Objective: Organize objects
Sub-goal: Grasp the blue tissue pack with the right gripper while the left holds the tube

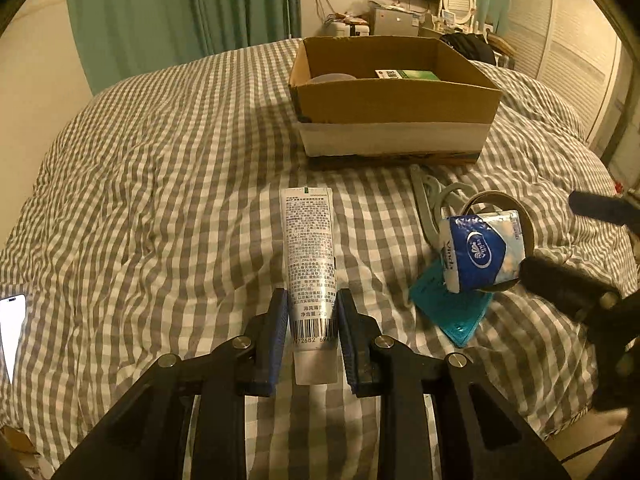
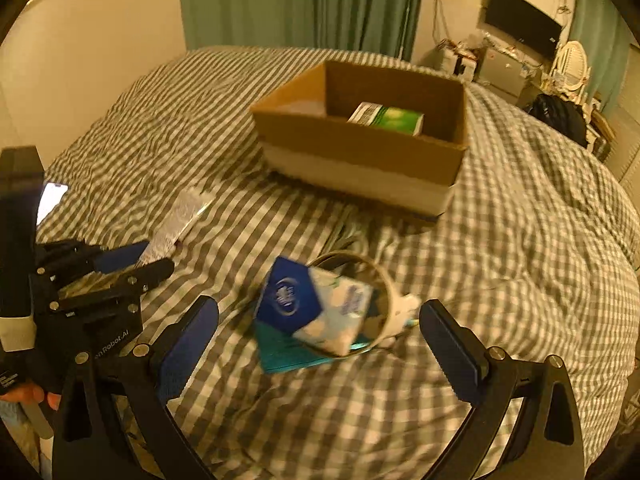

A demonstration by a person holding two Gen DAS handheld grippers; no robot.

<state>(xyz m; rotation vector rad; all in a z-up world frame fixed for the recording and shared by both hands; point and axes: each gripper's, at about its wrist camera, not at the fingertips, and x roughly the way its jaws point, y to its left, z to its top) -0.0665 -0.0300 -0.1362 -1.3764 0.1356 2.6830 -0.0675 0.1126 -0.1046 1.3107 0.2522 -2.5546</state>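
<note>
Here the left gripper (image 1: 313,320) closes its blue pads on the capped end of a white tube (image 1: 310,264), printed with dense text and a barcode, lying on the checked bedspread (image 1: 160,184). The right gripper (image 2: 320,344) stands wide open, holding nothing, around a blue tissue pack (image 2: 316,312) resting on a tape ring (image 2: 386,292).

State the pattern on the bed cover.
Grey-and-white gingham check on the bed cover, clearest in the left wrist view.
</note>
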